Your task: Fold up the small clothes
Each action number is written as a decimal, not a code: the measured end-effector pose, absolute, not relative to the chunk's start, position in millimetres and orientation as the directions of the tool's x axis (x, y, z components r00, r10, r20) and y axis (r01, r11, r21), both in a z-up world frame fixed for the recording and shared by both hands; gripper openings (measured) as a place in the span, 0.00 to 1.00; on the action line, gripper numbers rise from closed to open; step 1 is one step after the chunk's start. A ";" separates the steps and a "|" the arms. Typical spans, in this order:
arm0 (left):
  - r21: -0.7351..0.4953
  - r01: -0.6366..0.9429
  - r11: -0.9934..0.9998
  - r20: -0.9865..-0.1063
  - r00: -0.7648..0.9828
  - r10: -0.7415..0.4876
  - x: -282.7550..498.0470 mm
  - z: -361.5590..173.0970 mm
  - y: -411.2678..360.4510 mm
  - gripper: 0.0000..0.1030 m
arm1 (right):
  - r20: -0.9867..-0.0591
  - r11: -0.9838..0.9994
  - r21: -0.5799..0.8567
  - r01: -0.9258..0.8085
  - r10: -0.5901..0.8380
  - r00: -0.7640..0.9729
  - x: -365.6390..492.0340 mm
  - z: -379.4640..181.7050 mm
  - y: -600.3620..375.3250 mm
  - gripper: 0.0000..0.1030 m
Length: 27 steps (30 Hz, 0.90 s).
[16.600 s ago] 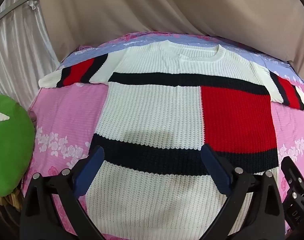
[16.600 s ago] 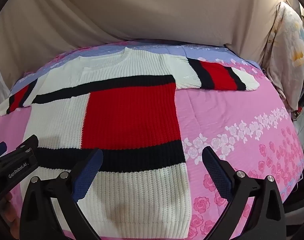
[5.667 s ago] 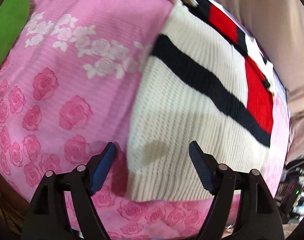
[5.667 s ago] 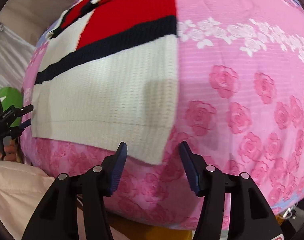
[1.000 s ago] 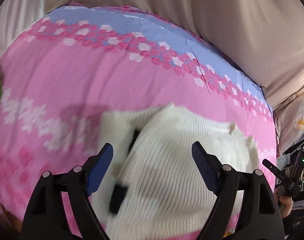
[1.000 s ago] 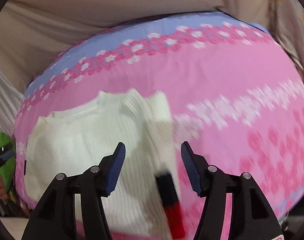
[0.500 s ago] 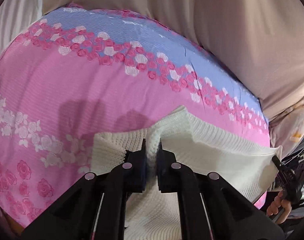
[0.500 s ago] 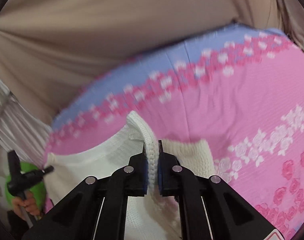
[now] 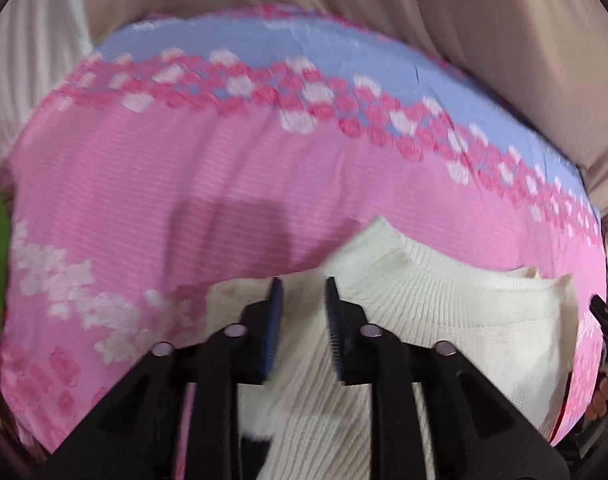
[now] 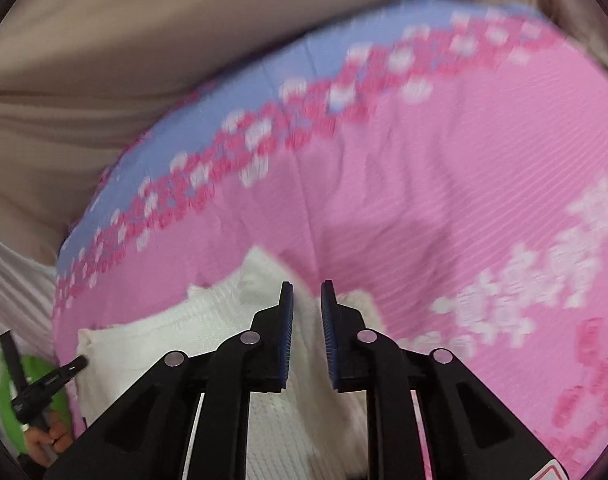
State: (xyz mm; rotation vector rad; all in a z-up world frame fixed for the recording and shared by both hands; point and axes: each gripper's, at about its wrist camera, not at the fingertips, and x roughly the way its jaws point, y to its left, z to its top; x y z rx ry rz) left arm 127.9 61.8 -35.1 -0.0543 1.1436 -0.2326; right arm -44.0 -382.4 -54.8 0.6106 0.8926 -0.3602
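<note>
The chunky white ribbed-knit sweater (image 9: pixel 444 312) lies bunched on the pink rose-print bedsheet (image 9: pixel 144 184), soft and floppy, likely to sag. The 2 grippers — left gripper (image 9: pixel 301 292) and right gripper (image 10: pixel 306 296) — each stand slightly parted over its top edge, clamping nothing; I'd pinch the thick doubled edge.

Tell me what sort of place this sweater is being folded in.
Probably a bedroom: the white sweater lies on a bed covered by a pink floral sheet, with beige fabric draped behind it.
</note>
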 end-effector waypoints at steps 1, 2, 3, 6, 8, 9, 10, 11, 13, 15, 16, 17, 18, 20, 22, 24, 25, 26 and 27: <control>-0.158 0.151 0.976 -0.886 0.414 -0.207 115.3 -22.5 66.1 0.38 | -0.789 0.784 0.346 0.516 -0.055 0.612 -54.1 -38.7 -374.7 0.25; -0.165 0.157 0.974 -0.880 0.422 -0.218 105.7 -15.1 67.3 0.38 | -0.776 0.792 0.347 0.502 -0.058 0.628 -60.6 -27.6 -367.1 0.29; -0.187 0.177 0.966 -0.869 0.428 -0.247 94.7 -8.8 64.7 0.38 | -0.763 0.811 0.341 0.475 -0.056 0.644 -68.5 -17.0 -351.9 0.29; -0.246 0.262 0.933 -0.871 0.364 -0.332 70.7 -17.3 30.3 0.37 | -0.776 0.876 0.353 0.328 0.078 0.626 -67.9 -16.6 -293.0 0.22; -0.257 0.302 0.918 -0.889 0.299 -0.347 61.8 -37.2 7.5 0.37 | -0.797 0.895 0.385 0.227 0.198 0.570 -53.7 -35.3 -250.9 0.08; -0.242 0.306 0.921 -0.906 0.267 -0.327 59.5 -50.9 -3.7 0.37 | -0.809 0.908 0.384 0.171 0.241 0.536 -42.0 -47.0 -225.7 0.07; -0.237 0.307 0.922 -0.921 0.231 -0.314 58.7 -66.1 -11.8 0.37 | -0.824 0.922 0.366 0.129 0.257 0.504 -32.8 -58.2 -205.5 0.07; -0.220 0.302 0.928 -0.933 0.212 -0.290 58.7 -77.4 -15.4 0.37 | -0.839 0.932 0.349 0.095 0.266 0.475 -24.1 -68.7 -189.6 0.07; -0.209 0.311 0.927 -0.928 0.238 -0.288 56.3 -78.3 -15.2 0.37 | -0.869 0.943 0.325 0.068 0.270 0.415 -7.4 -90.1 -173.5 0.07; -0.216 0.297 0.930 -0.927 0.237 -0.291 58.8 -77.3 -8.9 0.36 | -0.883 0.944 0.315 0.096 0.254 0.396 -2.4 -100.4 -179.9 0.02; -0.229 0.288 0.930 -0.925 0.233 -0.300 59.6 -77.5 -4.8 0.36 | -0.878 0.935 0.336 0.113 0.268 0.397 -2.6 -101.8 -186.9 0.00; -0.246 0.276 0.929 -0.922 0.229 -0.312 60.4 -78.5 -0.4 0.35 | -0.876 0.928 0.350 0.130 0.276 0.396 -3.9 -102.3 -192.5 0.00; -0.254 0.272 0.928 -0.920 0.228 -0.319 60.1 -80.5 1.2 0.34 | -0.877 0.921 0.359 0.149 0.279 0.392 -5.7 -102.4 -199.0 0.00; -0.262 0.268 0.927 -0.917 0.230 -0.326 60.6 -80.8 7.3 0.32 | -0.878 0.918 0.361 0.167 0.274 0.392 -9.3 -101.8 -205.5 0.00; -0.256 0.263 0.930 -0.917 0.237 -0.320 61.0 -79.1 12.5 0.30 | -0.882 0.918 0.353 0.182 0.262 0.391 -11.5 -100.3 -211.0 0.00; -0.219 0.251 0.943 -0.922 0.262 -0.284 61.0 -76.1 22.8 0.29 | -0.889 0.926 0.320 0.199 0.221 0.402 -18.3 -94.2 -221.3 0.00; -0.215 0.242 0.946 -0.924 0.265 -0.277 62.5 -76.6 30.6 0.29 | -0.891 0.928 0.306 0.211 0.201 0.408 -21.9 -92.2 -228.0 0.00; -0.229 0.233 0.945 -0.922 0.261 -0.287 64.0 -77.6 39.7 0.27 | -0.892 0.927 0.297 0.229 0.184 0.414 -26.2 -90.6 -236.4 0.00; -0.247 0.222 0.943 -0.919 0.256 -0.300 65.2 -78.7 49.0 0.23 | -0.895 0.922 0.286 0.262 0.159 0.417 -31.4 -89.9 -248.8 0.00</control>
